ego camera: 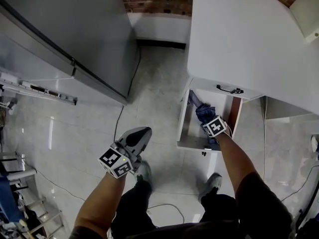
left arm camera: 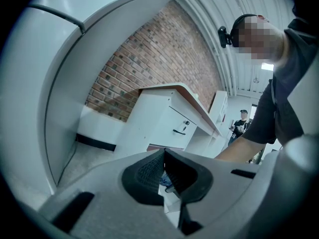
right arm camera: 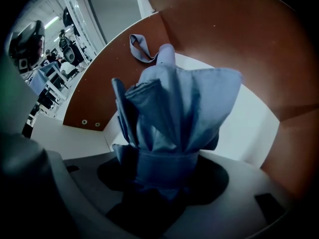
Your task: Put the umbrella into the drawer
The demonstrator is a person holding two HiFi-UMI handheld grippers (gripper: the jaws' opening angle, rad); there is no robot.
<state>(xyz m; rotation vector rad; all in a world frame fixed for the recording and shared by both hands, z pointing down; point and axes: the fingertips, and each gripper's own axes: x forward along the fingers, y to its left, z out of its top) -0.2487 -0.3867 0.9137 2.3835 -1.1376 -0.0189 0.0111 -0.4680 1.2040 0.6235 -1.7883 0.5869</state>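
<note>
— Blue fabric in the drawer (ego camera: 181,126): is that the umbrella (right arm camera: 174,113)?
— Yes, folded, strap loop at its far end. It sits inside the open drawer below the white counter (ego camera: 239,39), between the brown side walls.
— What has hold of it?
— The right gripper (right arm camera: 164,171), pointing steeply down, fingers clenched on the banded end.
— And the left gripper (left arm camera: 163,157)?
— Well apart, over the tiled floor (ego camera: 149,83), fingers pressed together with nothing between them.
</note>
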